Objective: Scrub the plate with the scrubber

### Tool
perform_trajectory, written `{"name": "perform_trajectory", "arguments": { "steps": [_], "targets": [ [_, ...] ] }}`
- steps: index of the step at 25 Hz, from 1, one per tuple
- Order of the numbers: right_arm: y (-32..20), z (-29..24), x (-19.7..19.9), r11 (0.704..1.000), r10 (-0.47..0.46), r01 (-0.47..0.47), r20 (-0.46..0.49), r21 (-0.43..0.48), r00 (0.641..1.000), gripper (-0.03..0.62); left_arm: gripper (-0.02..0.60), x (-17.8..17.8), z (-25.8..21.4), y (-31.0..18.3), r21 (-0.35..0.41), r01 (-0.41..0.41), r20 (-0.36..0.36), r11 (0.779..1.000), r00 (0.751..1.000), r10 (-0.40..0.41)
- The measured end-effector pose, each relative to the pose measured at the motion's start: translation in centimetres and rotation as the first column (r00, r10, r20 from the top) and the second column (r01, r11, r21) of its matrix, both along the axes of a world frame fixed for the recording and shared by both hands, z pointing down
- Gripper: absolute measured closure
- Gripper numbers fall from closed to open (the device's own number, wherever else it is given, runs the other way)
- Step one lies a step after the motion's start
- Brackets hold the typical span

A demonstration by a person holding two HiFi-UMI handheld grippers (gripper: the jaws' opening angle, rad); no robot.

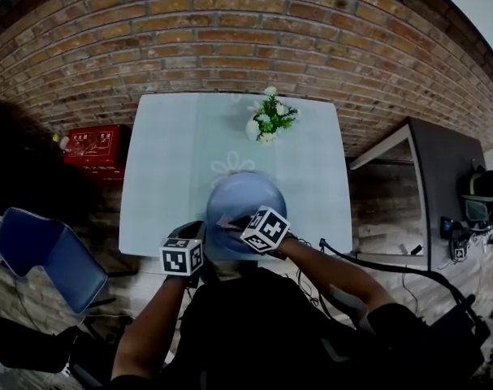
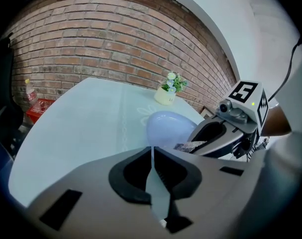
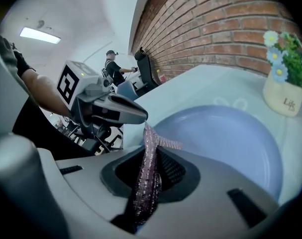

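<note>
**Right gripper holding the scrubber at the plate's near rim**

The right gripper (image 3: 147, 152) is clamping the pink mesh scrubber (image 3: 145, 180), whose tip is reaching the near rim of the blue plate (image 1: 246, 195). The left gripper (image 2: 152, 152), jaws pressed together on nothing, is hanging just left of that rim. A flower pot (image 1: 266, 124) is standing beyond the plate on the table (image 1: 161, 177).

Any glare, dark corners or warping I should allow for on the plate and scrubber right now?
Head view: soft, even light with no glare on the plate; the corners are black and the brick wall bows. Right gripper view: the scrubber is sharp between the jaws, the plate is slightly soft, and the fisheye bend is strong. Left gripper view: dark rim, and the plate looks small but clear.
</note>
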State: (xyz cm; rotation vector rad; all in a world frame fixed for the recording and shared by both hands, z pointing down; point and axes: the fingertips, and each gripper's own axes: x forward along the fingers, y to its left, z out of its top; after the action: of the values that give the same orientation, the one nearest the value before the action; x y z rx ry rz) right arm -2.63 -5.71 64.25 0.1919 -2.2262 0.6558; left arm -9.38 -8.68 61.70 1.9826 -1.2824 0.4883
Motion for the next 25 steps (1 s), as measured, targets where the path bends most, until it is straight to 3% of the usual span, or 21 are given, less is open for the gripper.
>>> {"name": "perform_trajectory", "arguments": {
  "steps": [12,16,20,25],
  "targets": [
    [-6.1,-3.3,2.3,0.971,0.040,-0.046,0.033,0.235,0.999,0.526,0.554,1.6,0.2,-0.6,0.015,-0.028,0.029,0.999,0.999,0.027],
    [-8.0,-3.2,3.3,0.934,-0.008,0.020,-0.035,0.358,0.999,0.526,0.554,1.8,0.6,-0.8,0.005,-0.029,0.040,1.000,0.999,0.029],
    [-9.1,-2.5,4.0,0.878,-0.082,0.130,-0.123,0.461,0.989,0.526,0.554,1.8,1.1,-0.8,-0.012,-0.022,0.052,1.000,0.998,0.023],
    [-9.3,-0.8,4.3,0.837,-0.147,0.227,-0.195,0.497,0.970,0.526,0.554,2.1,1.3,-0.7,-0.021,-0.029,0.062,0.999,0.998,0.031]
  ]
}}
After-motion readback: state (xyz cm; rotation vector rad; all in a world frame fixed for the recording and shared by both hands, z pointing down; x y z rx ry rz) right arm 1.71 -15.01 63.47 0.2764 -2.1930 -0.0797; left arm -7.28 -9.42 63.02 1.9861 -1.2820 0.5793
